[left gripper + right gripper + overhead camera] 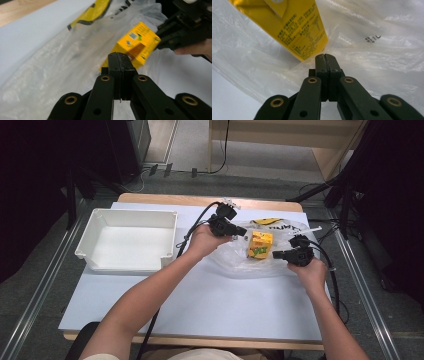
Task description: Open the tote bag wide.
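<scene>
Unbagging yellow carton, lying on table inside clear plastic bag. Left gripper, right gripper: jaws closed, probably pinching bag film. Next: spread bag mouth.

Both forearms reach forward from the bottom edge, angled toward each other. The left hand holds the black two-jaw left gripper, jaws pressed together. The right hand holds the matching right gripper, jaws likewise closed.

One camera is looking down on the tabletop; two are riding close, both facing the yellow carton.
</scene>
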